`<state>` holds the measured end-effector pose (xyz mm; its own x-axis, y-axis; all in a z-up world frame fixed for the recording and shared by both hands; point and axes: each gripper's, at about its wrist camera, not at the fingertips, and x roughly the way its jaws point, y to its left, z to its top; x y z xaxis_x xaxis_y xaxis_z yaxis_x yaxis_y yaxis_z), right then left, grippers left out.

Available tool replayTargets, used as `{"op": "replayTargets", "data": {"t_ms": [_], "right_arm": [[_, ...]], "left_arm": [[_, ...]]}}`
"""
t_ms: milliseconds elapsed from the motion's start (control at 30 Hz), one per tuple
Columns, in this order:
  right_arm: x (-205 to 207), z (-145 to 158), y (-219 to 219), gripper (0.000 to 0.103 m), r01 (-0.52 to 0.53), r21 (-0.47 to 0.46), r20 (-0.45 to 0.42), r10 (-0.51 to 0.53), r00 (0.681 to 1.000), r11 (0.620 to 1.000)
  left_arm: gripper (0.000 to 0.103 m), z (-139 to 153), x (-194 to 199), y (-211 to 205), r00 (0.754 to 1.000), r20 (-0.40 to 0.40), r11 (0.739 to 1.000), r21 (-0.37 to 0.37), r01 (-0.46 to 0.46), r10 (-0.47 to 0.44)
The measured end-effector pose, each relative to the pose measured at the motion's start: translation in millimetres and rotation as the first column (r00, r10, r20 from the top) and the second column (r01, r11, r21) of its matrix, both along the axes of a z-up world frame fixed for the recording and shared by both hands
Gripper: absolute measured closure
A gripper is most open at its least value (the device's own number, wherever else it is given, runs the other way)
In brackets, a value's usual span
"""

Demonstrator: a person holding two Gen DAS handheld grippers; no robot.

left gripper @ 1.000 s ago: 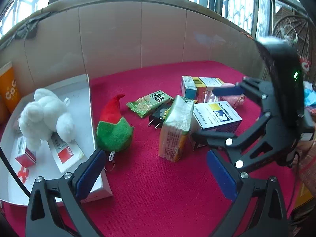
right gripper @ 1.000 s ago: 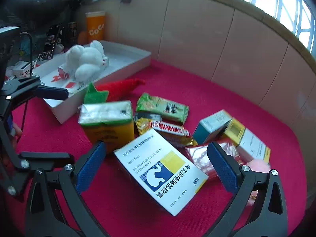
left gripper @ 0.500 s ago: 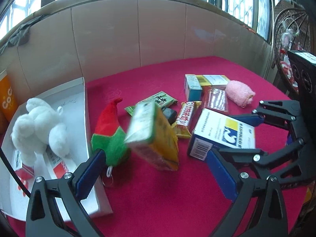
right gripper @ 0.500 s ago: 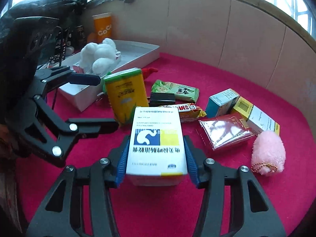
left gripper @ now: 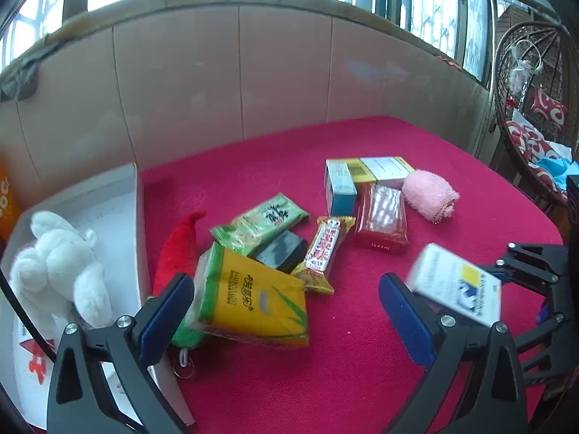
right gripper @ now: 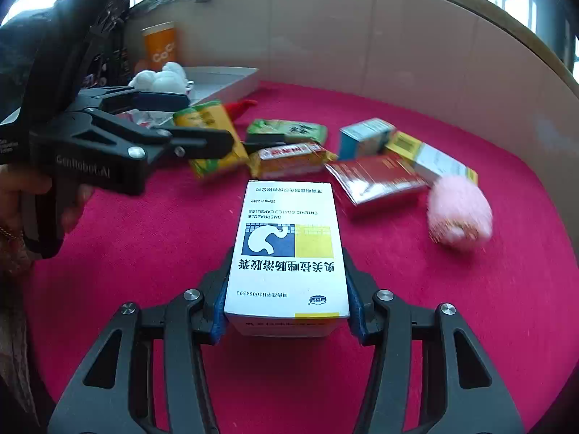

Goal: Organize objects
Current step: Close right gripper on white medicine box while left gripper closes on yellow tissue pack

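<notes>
My right gripper (right gripper: 287,320) is clamped on the white medicine box (right gripper: 287,253): both blue pads press its long sides near its near end, the printed face is up, and most of the box projects forward past the fingertips. The jaws closed onto it within the last second and are now steady on it. In the left wrist view the same box appears at the right edge, lifted clear of the red cloth (left gripper: 271,152) and blurred, so I judge it is in transit. My left gripper (left gripper: 286,320) stands with its jaws apart and nothing between the pads; the yellow-and-green tissue pack (left gripper: 249,296) lies just beyond its left finger, tipped against the red-and-green plush (left gripper: 179,242). The likely destination is the white tray (left gripper: 139,238) at the far left, which already holds a white plush toy (left gripper: 54,264) and small packets; this is a judgement, not a certainty. To do the carry well, I would hold the box level, since the grip sits at one end and the overhanging length could pivot downward. I would route it above the snack packets (right gripper: 289,130) and the tissue pack instead of sweeping through them, and pass behind or over the left gripper, which sits between the box and the tray. I would lower the box onto a bare part of the tray floor before parting the pads. The remaining boxes, the foil packet (right gripper: 376,177) and the pink plush roll (right gripper: 459,209) lie at the right, still unsorted.
</notes>
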<state>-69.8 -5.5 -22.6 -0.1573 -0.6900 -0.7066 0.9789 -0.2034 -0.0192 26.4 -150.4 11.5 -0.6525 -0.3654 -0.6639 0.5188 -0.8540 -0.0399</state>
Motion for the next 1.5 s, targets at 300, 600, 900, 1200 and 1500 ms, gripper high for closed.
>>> {"op": "replayTargets", "data": {"t_ms": [300, 600, 900, 1200, 1500], "right_arm": [[-12.1, -0.5, 8.3, 0.052, 0.068, -0.011, 0.047, -0.068, 0.997, 0.998], [-17.5, 0.2, 10.2, 0.052, 0.071, -0.020, 0.086, -0.069, 0.994, 0.997], [-17.9, -2.0, 8.5, 0.051, 0.068, -0.012, 0.099, -0.067, 0.993, 0.998], [-21.5, -5.1, 7.5, 0.050, 0.081, 0.006, 0.123, -0.081, 0.989, 0.997], [-27.6, -12.2, 3.2, 0.050, 0.090, 0.048, 0.163, -0.097, 0.982, 0.995]], "left_arm": [[0.001, 2.8, -9.0, -5.6, 1.000, 0.004, 1.000, 0.026, 0.011, -0.012], [0.001, -25.7, -17.6, 17.9, 0.985, 0.057, 0.961, 0.233, 0.149, -0.166], [0.001, -7.2, -0.2, 41.4, 0.985, 0.037, 0.985, 0.056, 0.164, -0.167], [0.002, -29.5, -30.2, 33.1, 0.948, 0.123, 0.956, 0.051, 0.289, -0.293], [0.031, -38.7, -17.4, 46.9, 0.918, 0.125, 0.925, 0.088, 0.369, -0.377]]}}
